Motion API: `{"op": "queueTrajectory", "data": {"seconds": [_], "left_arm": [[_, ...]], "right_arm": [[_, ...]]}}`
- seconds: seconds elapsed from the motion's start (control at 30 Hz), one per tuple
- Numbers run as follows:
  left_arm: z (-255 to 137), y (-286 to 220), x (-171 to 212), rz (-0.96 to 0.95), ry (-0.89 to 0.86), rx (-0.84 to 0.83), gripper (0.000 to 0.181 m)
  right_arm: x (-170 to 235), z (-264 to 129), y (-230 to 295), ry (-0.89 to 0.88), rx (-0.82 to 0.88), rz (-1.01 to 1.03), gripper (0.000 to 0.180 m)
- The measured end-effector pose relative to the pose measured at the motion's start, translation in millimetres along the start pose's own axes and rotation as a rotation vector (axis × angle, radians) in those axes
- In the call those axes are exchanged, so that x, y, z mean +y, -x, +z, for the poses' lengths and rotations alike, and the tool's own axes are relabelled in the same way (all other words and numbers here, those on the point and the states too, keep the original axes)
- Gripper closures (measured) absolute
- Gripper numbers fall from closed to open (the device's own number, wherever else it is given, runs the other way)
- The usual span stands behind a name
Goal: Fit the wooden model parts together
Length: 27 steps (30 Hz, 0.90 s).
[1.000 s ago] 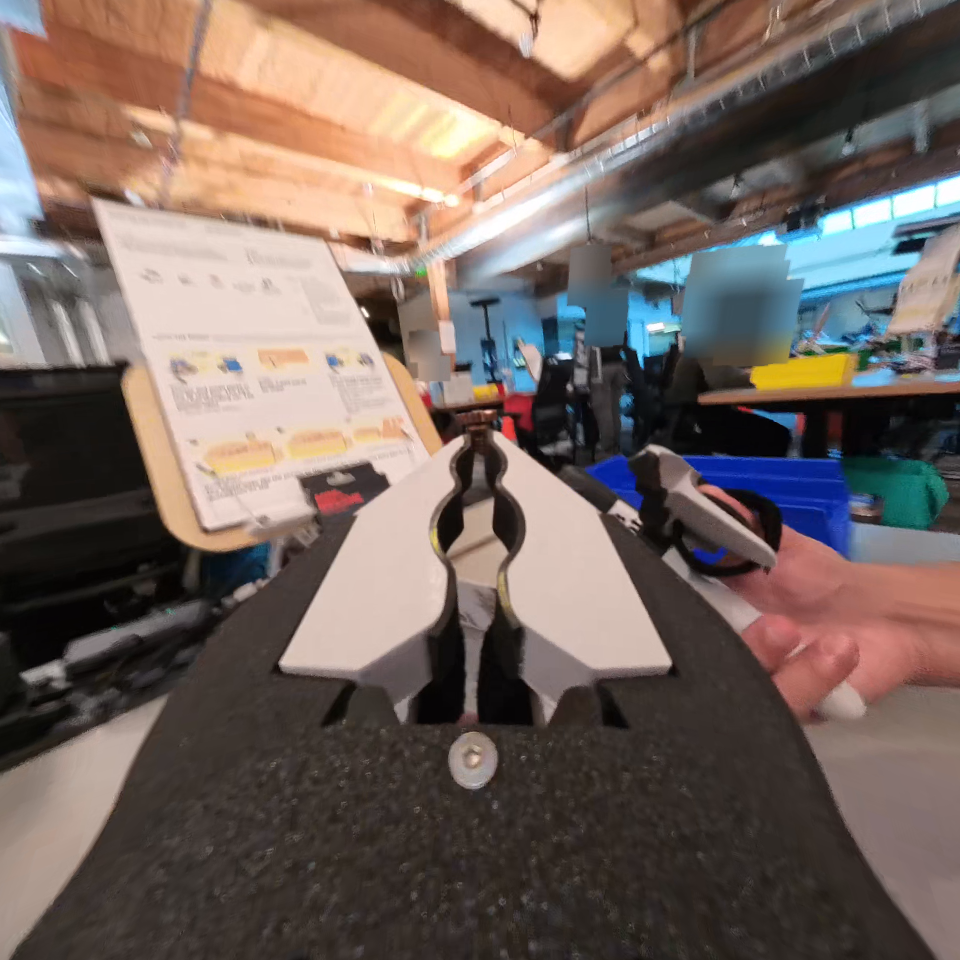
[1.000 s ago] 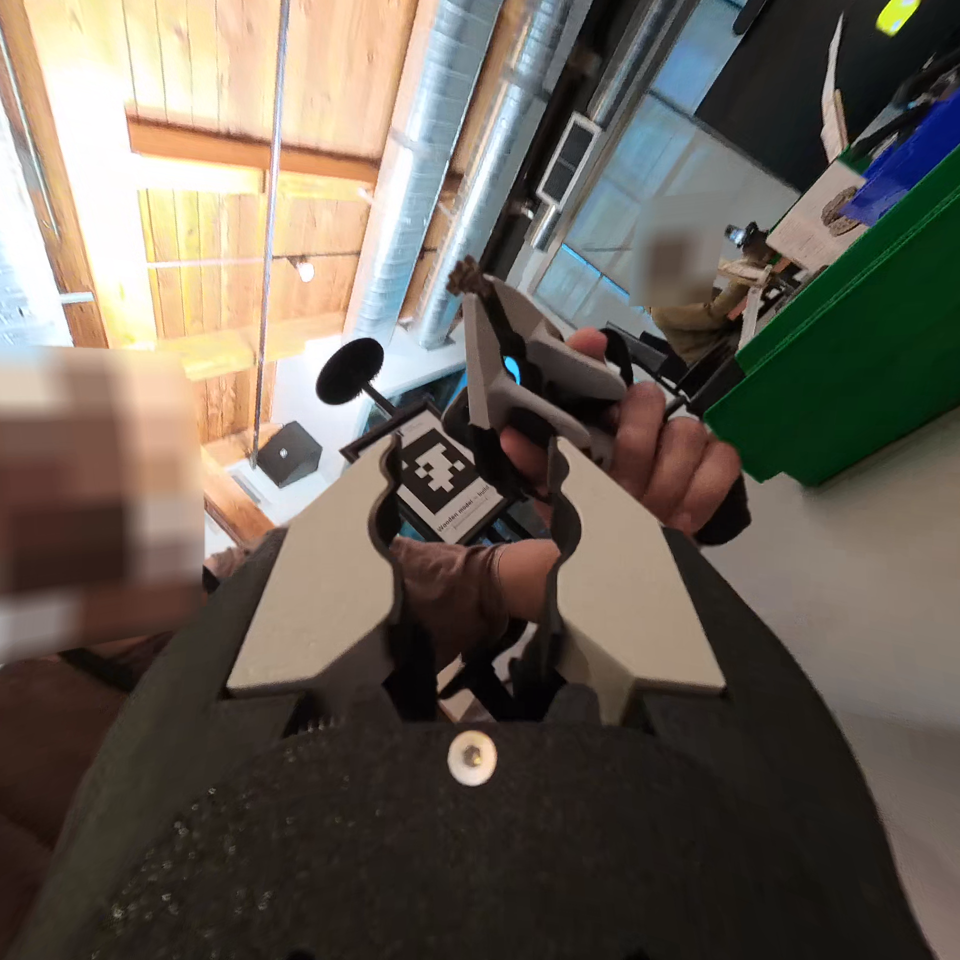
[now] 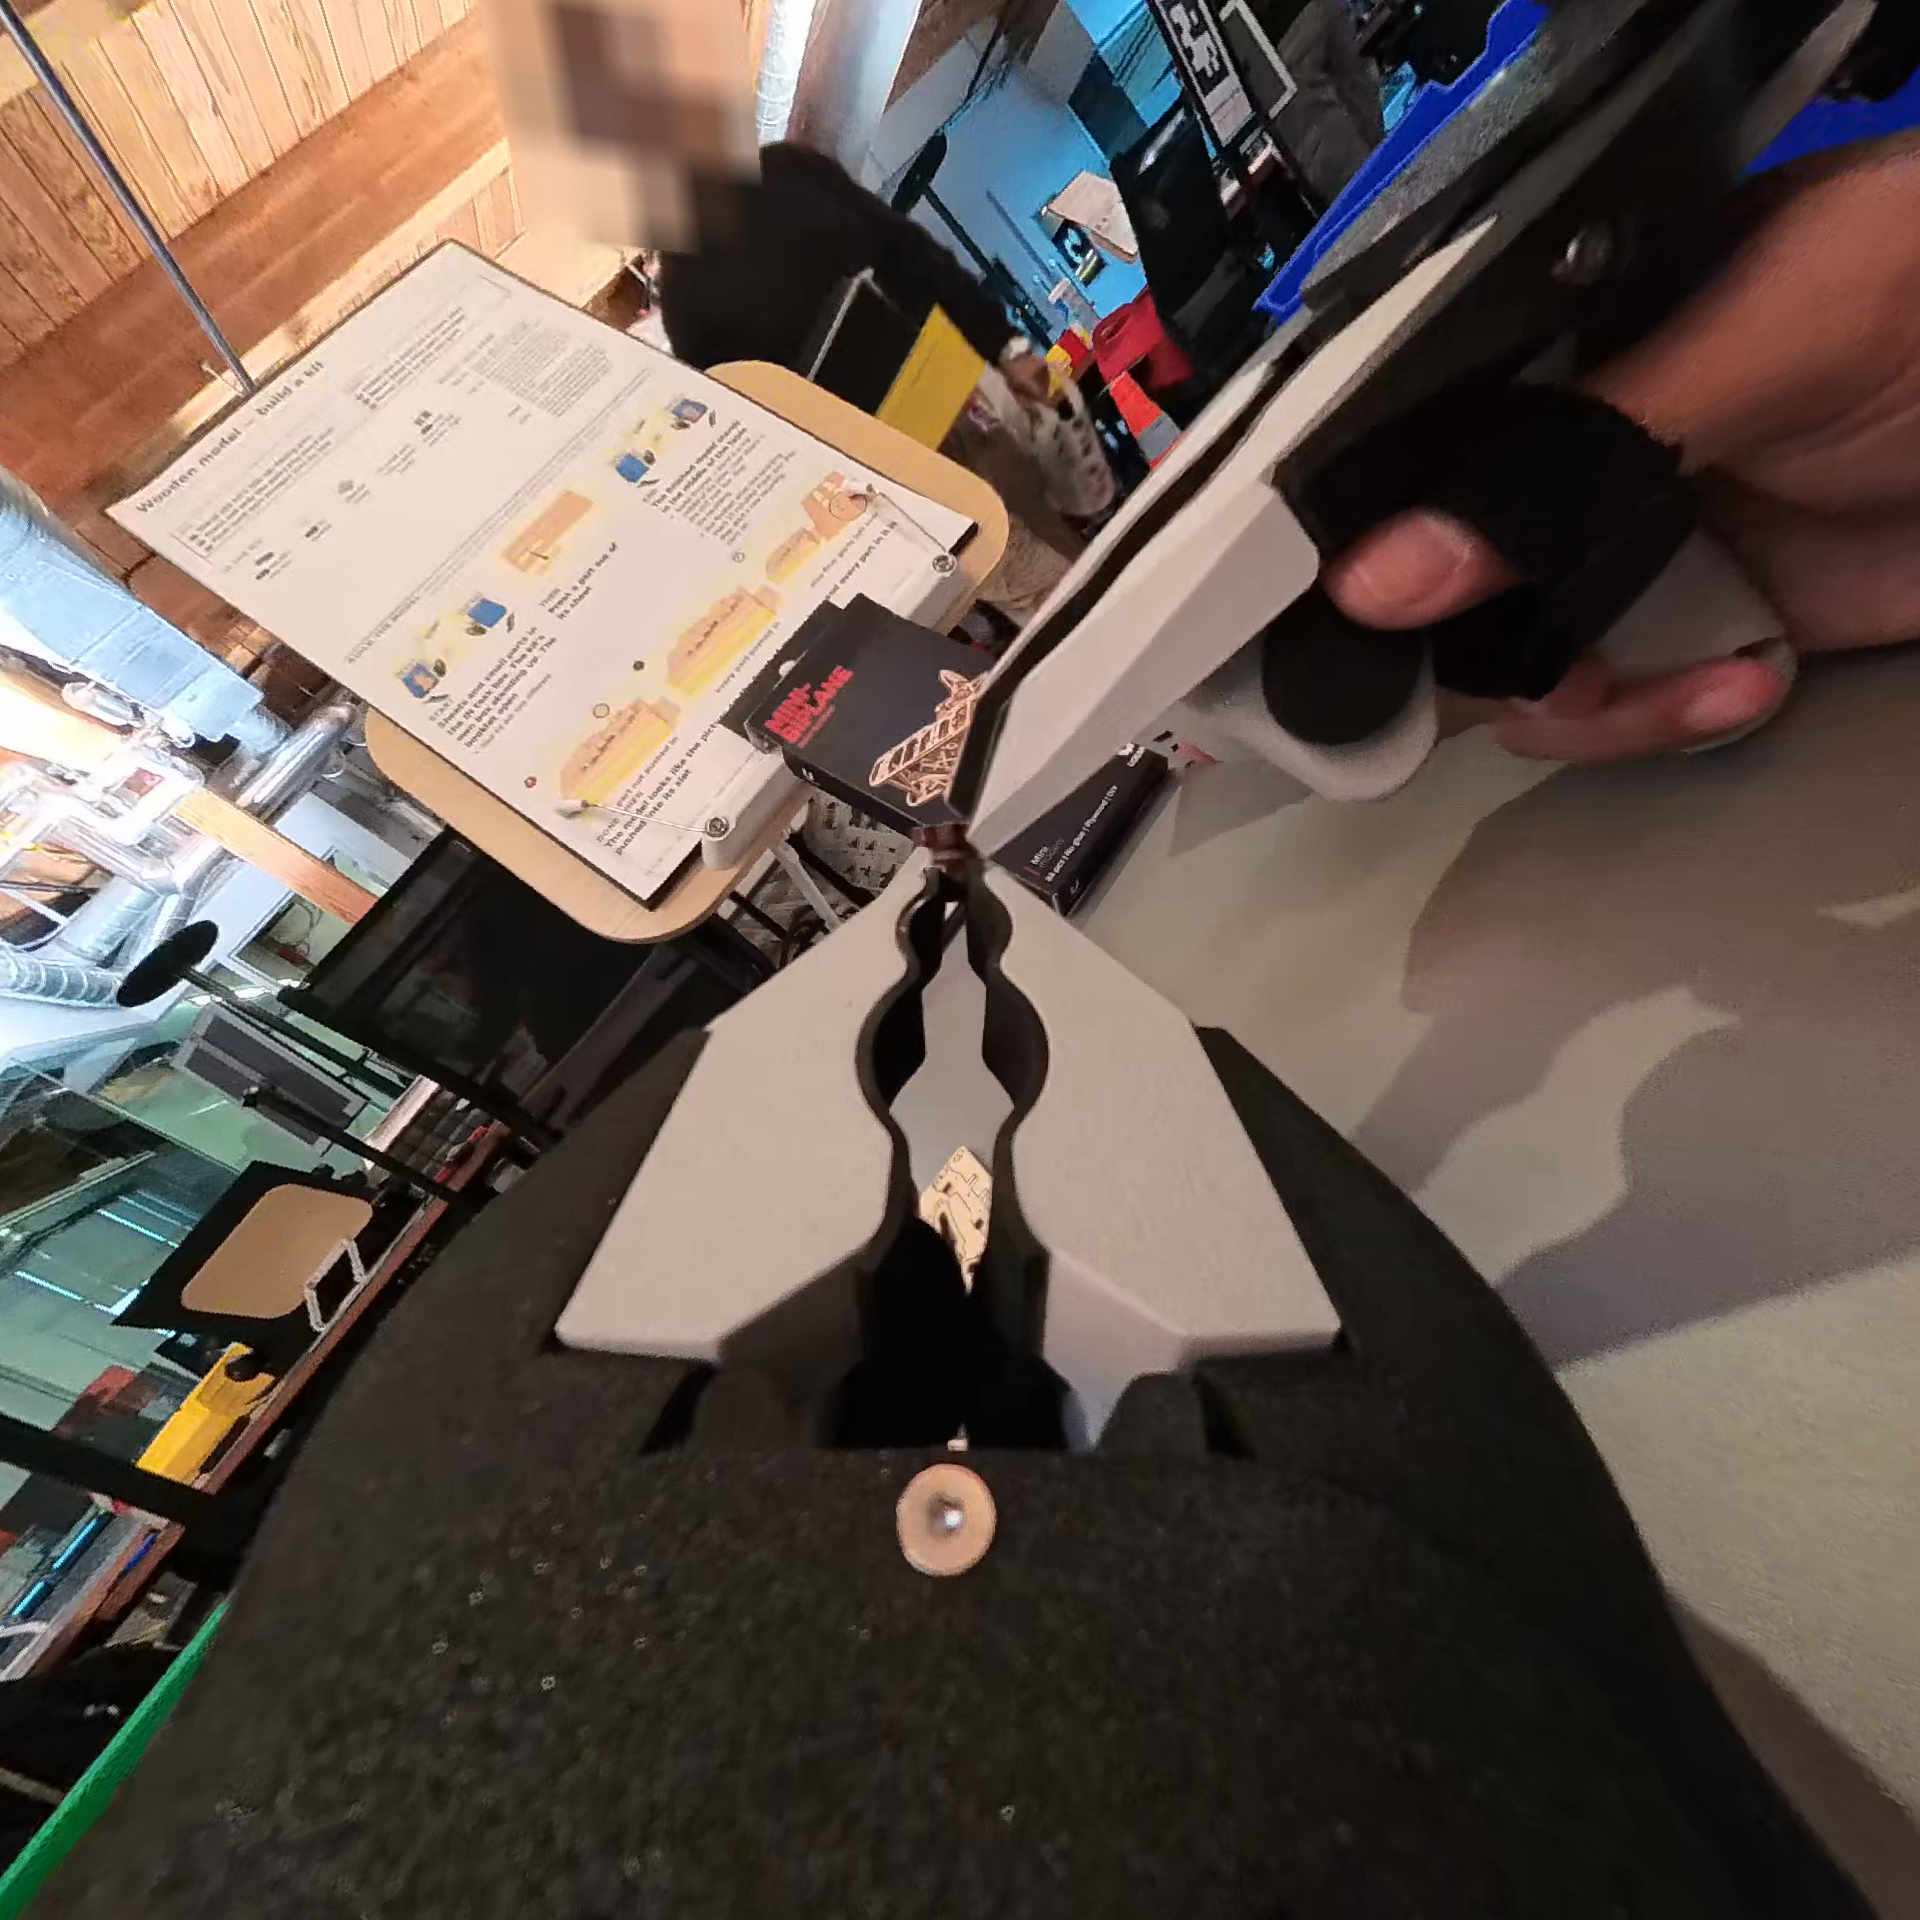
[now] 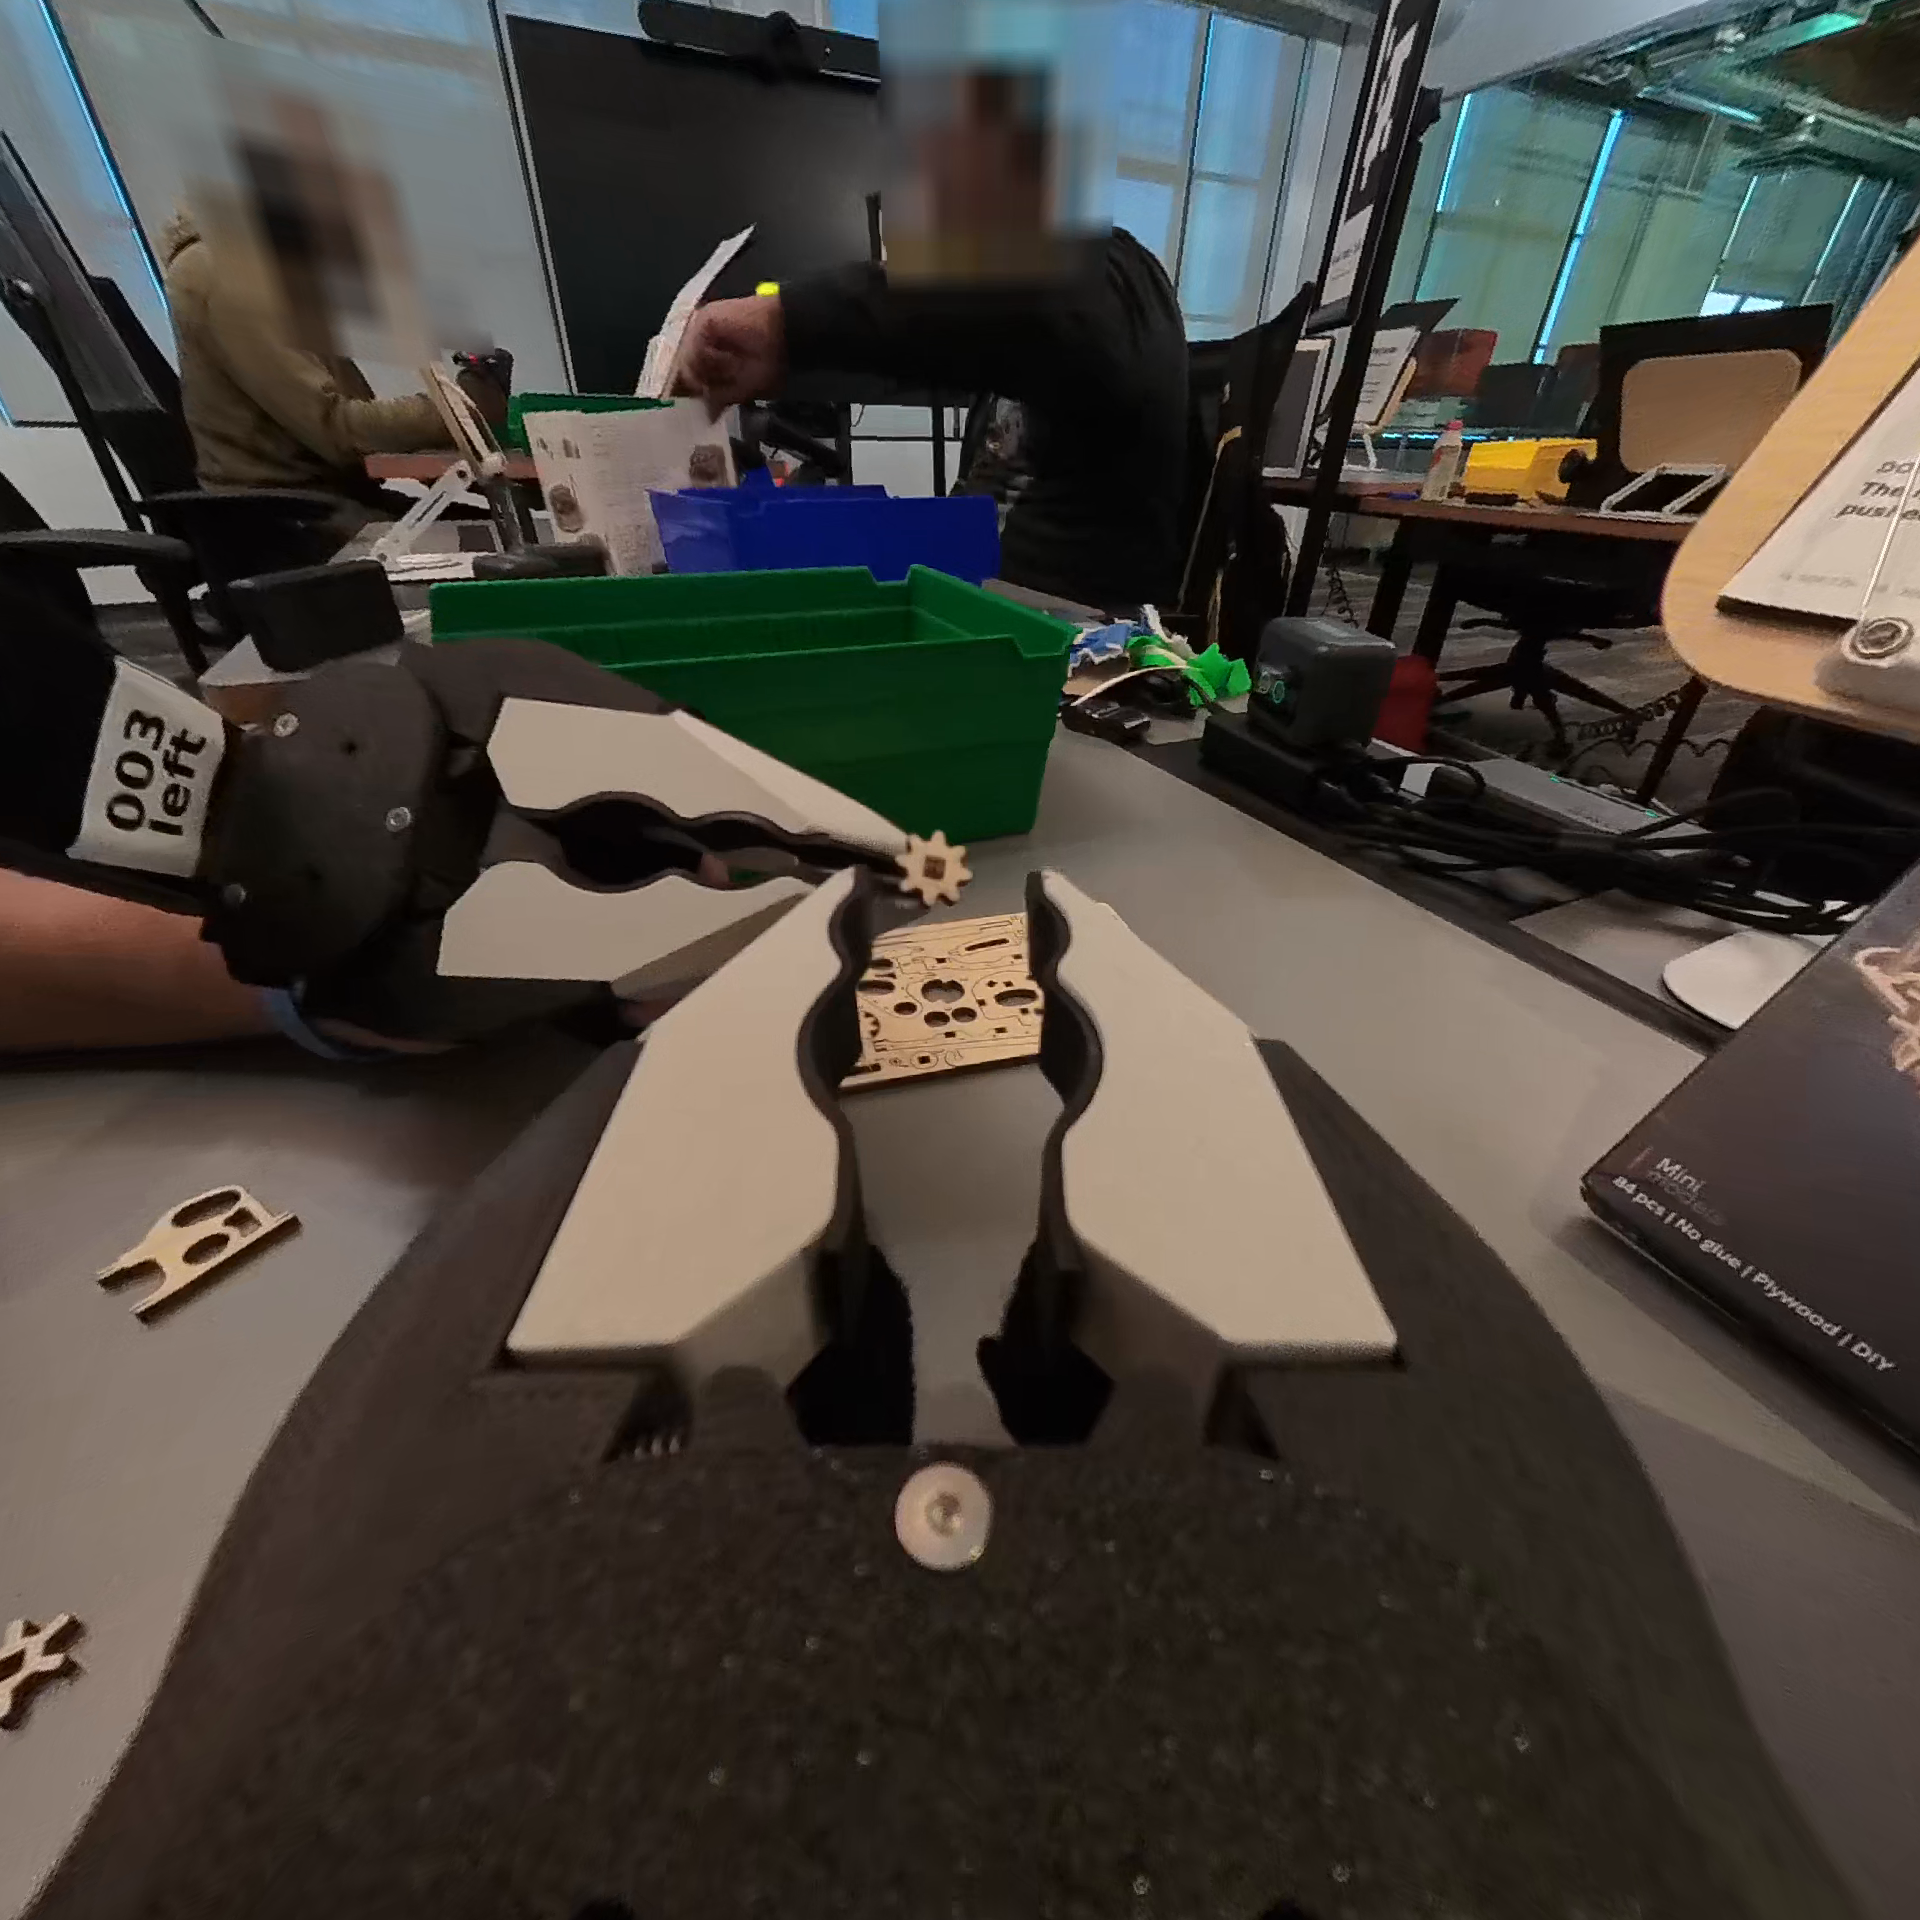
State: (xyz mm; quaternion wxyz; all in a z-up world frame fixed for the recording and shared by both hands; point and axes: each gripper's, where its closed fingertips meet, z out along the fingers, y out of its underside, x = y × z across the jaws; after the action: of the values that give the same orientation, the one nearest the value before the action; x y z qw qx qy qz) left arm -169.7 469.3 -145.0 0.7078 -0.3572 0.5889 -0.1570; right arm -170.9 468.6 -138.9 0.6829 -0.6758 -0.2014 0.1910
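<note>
Left gripper (image 4: 902,854) pinches one wooden gear (image 4: 933,867); right gripper (image 4: 943,902) gapes empty (two loose pieces (image 4: 197,1247) near left)

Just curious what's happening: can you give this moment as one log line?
left gripper: shut on wooden gear | right gripper: open, empty | wooden sheet: flat on table

My right gripper (image 4: 948,899) has jaws apart, nothing between them. Straight ahead past the tips, a punched plywood sheet (image 4: 951,1003) lies flat on the grey table (image 4: 1351,997). Left gripper (image 4: 899,857) comes in from my left, pinching a small wooden gear (image 4: 933,868) just off my left fingertip. Green bin (image 4: 790,675) behind it.
</note>
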Motion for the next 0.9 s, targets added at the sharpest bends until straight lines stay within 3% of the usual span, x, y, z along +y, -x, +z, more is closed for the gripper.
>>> {"op": "queueTrajectory", "data": {"seconds": [0.5, 0.9], "left_arm": [[-0.6, -0.2, -2.3, 0.006, -0.006, -0.005, 0.18], [-1.6, -0.8, -7.2, 0.026, -0.067, 0.004, 0.18]], "right_arm": [[-3.2, -2.0, 9.7, 0.003, 0.017, -0.102, 0.161], [-6.2, -4.8, 4.6, -0.037, -0.051, 0.068, 0.161]]}}
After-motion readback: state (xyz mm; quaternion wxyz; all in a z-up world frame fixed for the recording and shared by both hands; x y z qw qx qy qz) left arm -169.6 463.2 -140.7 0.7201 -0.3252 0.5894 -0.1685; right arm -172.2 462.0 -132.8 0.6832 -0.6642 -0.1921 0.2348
